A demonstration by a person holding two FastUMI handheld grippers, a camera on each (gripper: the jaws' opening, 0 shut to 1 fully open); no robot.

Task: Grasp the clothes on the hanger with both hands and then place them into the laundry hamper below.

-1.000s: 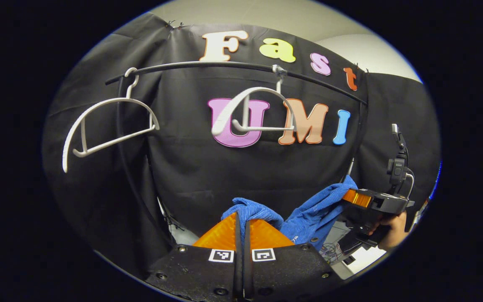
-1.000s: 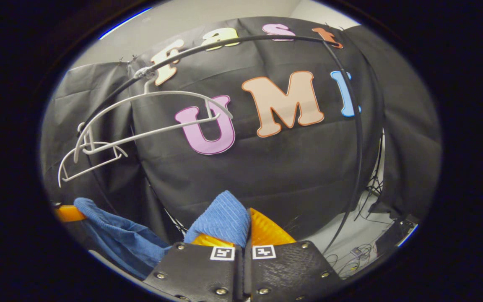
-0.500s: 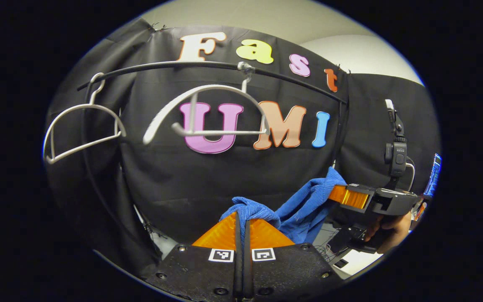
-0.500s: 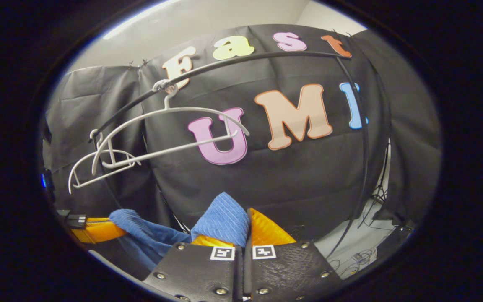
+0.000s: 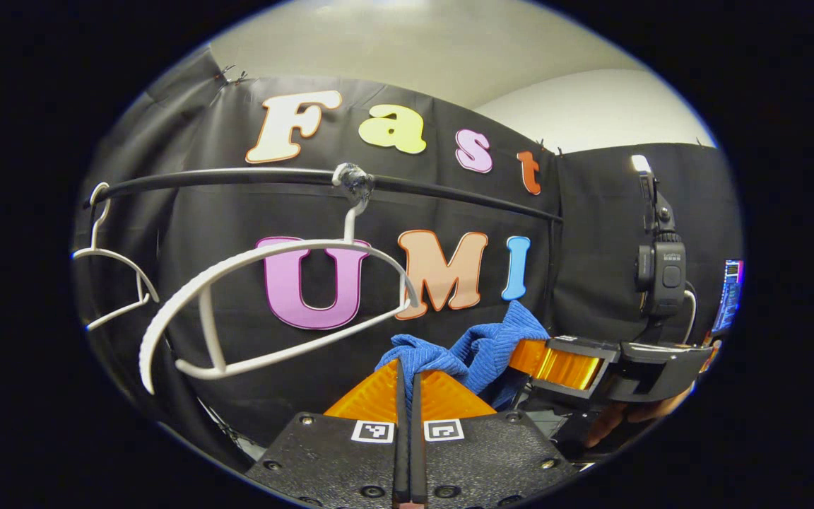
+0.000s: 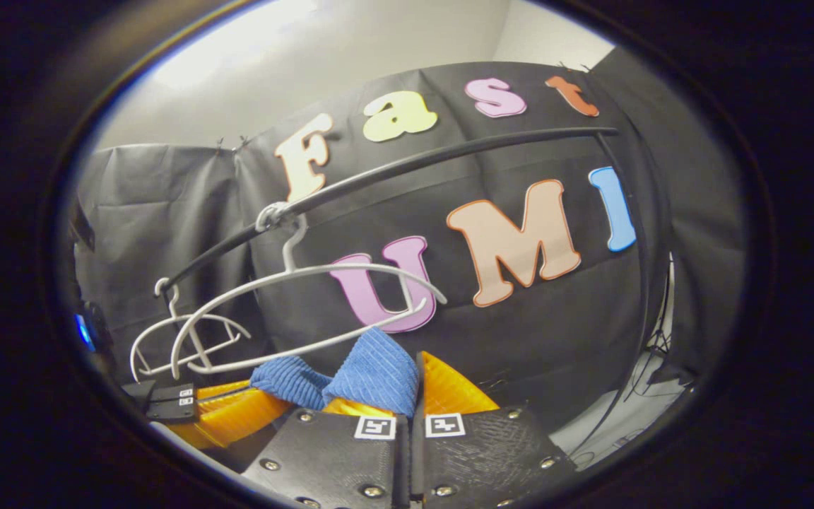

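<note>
Two grippers, one garment: the left gripper (image 5: 407, 371) has both orange fingers pinched on a fold of the blue clothes (image 5: 481, 346), and the right gripper (image 6: 410, 382) is likewise clamped on a bunch of the same cloth, which bulges over its left finger. In the left gripper view the right gripper sits just to the right, near, with the cloth spanning the short gap between the two.

Progress, as judged: grasp with both hands done; the garment is off the near white hanger (image 5: 266, 311), which hangs bare and tilted on the black rail (image 5: 237, 175). A second bare hanger (image 5: 114, 272) hangs farther left on the rail. Remaining: lower the cloth and release it into the hamper. The hamper's position cannot be told, since both cameras look up at the rail.

Room: black cloth wall behind the rail, pale wall and ceiling above, cables on a light floor (image 6: 626, 417) at lower right. No counter; the cloth hangs in air between the grippers.
</note>
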